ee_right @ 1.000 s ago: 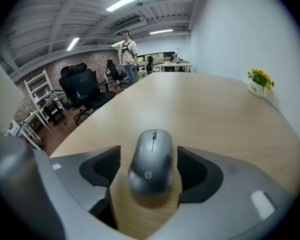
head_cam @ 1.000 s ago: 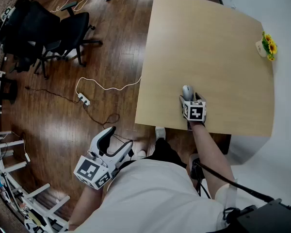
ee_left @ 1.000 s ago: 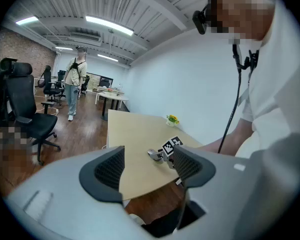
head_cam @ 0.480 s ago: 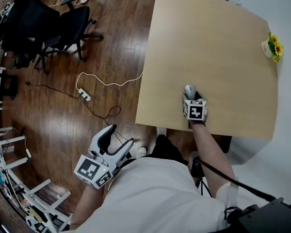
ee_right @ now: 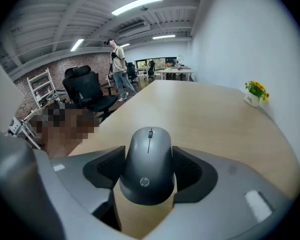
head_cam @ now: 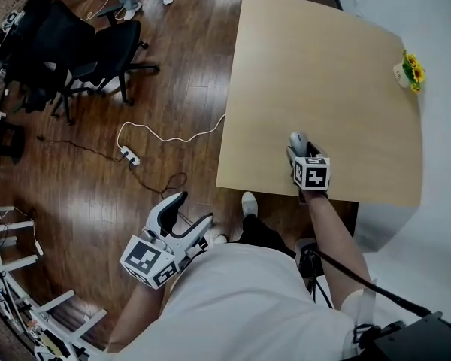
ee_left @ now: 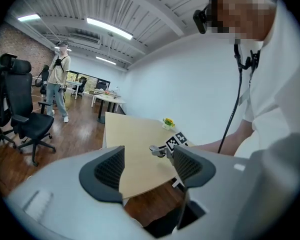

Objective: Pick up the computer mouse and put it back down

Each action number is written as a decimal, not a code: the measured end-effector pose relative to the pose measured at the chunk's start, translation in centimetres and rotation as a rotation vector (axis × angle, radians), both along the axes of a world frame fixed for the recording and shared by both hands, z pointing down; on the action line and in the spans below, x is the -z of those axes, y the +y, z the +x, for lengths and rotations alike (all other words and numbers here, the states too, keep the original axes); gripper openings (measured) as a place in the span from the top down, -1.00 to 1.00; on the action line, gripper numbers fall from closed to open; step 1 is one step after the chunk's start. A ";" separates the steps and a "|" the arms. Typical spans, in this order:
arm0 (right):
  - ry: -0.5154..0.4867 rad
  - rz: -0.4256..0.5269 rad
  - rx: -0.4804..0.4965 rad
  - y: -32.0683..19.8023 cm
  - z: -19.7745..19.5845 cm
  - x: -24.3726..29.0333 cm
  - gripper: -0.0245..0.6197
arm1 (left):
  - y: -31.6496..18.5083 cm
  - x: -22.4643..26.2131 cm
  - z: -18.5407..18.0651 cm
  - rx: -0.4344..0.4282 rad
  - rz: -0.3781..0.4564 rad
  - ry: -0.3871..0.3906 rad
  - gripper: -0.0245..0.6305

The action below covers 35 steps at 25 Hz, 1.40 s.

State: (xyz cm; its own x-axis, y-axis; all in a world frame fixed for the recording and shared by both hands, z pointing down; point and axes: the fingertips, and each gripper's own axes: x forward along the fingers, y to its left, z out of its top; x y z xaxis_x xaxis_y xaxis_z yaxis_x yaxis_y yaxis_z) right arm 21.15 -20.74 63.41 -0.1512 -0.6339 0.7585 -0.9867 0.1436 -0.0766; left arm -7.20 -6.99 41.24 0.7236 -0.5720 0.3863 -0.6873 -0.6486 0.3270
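the right gripper (head_cam: 298,150) is clamped on the mouse (ee_right: 149,159), one jaw against each side, with the mouse's front facing away across the table (head_cam: 323,66). this is near the table's front edge, towards its left half; i can't tell whether the mouse is resting on the tabletop or just above it. the left gripper (head_cam: 188,215) hangs off the table, low over the wooden floor to the table's left, with its jaws spread and nothing between them. a small flower pot (head_cam: 410,70) sits at the table's far right corner, well apart from the mouse.
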 end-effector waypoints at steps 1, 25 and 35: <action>-0.010 0.016 -0.002 0.8 -0.4 1.4 0.00 | 0.6 0.2 -0.3 -0.010 0.005 0.008 0.05; -0.047 0.263 0.026 27.9 -11.6 22.3 0.00 | 16.1 0.2 -8.9 -0.157 0.078 0.088 0.04; -0.052 0.275 -0.008 31.6 -11.2 22.7 0.00 | 18.6 0.2 -8.9 -0.175 0.081 0.078 0.03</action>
